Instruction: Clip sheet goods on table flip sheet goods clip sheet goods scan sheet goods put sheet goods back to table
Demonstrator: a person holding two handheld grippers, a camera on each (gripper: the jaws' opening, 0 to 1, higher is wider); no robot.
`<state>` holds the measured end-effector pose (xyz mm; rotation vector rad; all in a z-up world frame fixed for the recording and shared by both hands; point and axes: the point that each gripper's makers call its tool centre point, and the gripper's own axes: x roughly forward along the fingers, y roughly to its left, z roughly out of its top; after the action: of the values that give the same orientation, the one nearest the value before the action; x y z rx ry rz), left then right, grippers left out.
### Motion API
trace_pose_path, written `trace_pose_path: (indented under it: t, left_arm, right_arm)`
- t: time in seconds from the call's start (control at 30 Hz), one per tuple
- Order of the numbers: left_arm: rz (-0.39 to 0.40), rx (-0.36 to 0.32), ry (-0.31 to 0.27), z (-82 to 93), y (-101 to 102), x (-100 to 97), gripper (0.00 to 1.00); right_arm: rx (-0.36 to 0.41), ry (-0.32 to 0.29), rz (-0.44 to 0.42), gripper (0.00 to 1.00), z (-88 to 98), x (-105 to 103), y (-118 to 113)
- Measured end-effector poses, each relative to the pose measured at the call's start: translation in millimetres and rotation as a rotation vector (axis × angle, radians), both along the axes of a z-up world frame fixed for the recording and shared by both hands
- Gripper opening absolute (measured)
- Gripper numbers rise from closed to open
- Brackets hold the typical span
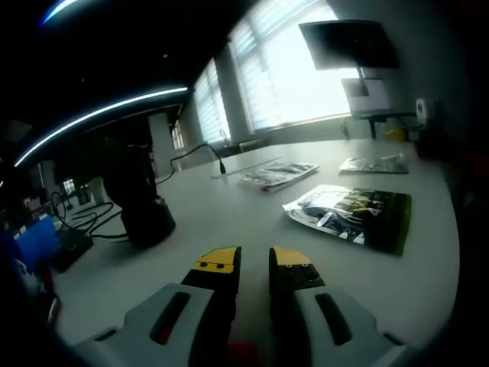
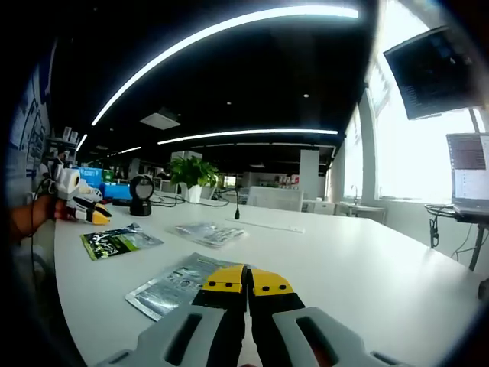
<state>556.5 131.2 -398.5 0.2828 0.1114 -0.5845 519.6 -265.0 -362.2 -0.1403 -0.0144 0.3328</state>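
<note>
On the white table point(image 1: 229, 222), a green and black packet point(image 1: 355, 218) lies flat ahead and to the right of my left gripper point(image 1: 254, 260). Its yellow-tipped jaws stand a little apart and hold nothing. Two silver packets point(image 1: 279, 174) point(image 1: 374, 164) lie farther back. My right gripper point(image 2: 247, 279) is shut and holds nothing, low over the table beside a silver packet point(image 2: 176, 287) just to its left. Farther left lie the green packet point(image 2: 118, 241) and another silver packet point(image 2: 208, 233). A hand holds the left gripper point(image 2: 98, 216) at the far left.
A black scanner on a stand point(image 1: 145, 206) point(image 2: 140, 195) sits on the table with cables point(image 1: 84, 222) behind it. A laptop point(image 2: 467, 172) and a monitor point(image 2: 435, 73) are at the right, a potted plant point(image 2: 195, 172) at the back. The table edge point(image 1: 451, 252) curves close by.
</note>
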Motion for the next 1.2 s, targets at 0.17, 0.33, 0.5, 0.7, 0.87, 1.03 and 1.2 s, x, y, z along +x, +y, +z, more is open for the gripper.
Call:
trace_pose_path:
  t: [0.17, 0.33, 0.5, 0.7, 0.87, 1.03, 1.2]
  left_arm:
    - [0.0, 0.0, -0.003, 0.3, -0.5, -0.6, 0.07]
    - [0.002, -0.003, -0.011, 1.9, -0.3, -0.6, 0.07]
    - [0.005, -0.006, -0.019, 3.4, 0.0, -1.7, 0.07]
    - [0.003, -0.003, -0.023, 3.8, -1.1, -3.2, 0.07]
    - [0.005, -0.002, -0.028, 4.6, -1.0, -3.8, 0.07]
    - [0.009, -0.001, -0.032, 5.1, -0.5, -4.0, 0.07]
    - [0.008, 0.003, -0.035, 5.1, -1.0, -4.2, 0.07]
  right_arm:
    - [-0.025, -0.013, 0.015, 0.0, -0.7, -0.1, 2.0]
    - [-0.042, -0.011, 0.009, 0.0, -1.9, 0.1, 3.0]
    - [-0.055, -0.014, 0.001, 0.0, -2.1, 0.8, 2.2]
    - [-0.037, -0.016, 0.004, 0.0, -0.5, 0.5, 2.9]
    - [-0.016, -0.007, 0.004, 0.0, 1.4, 2.1, 2.3]
    - [-0.023, -0.012, -0.001, 0.0, 8.1, 1.7, 4.8]
    - [-0.07, 0.025, -0.004, 0.0, 6.1, 6.3, 6.4]
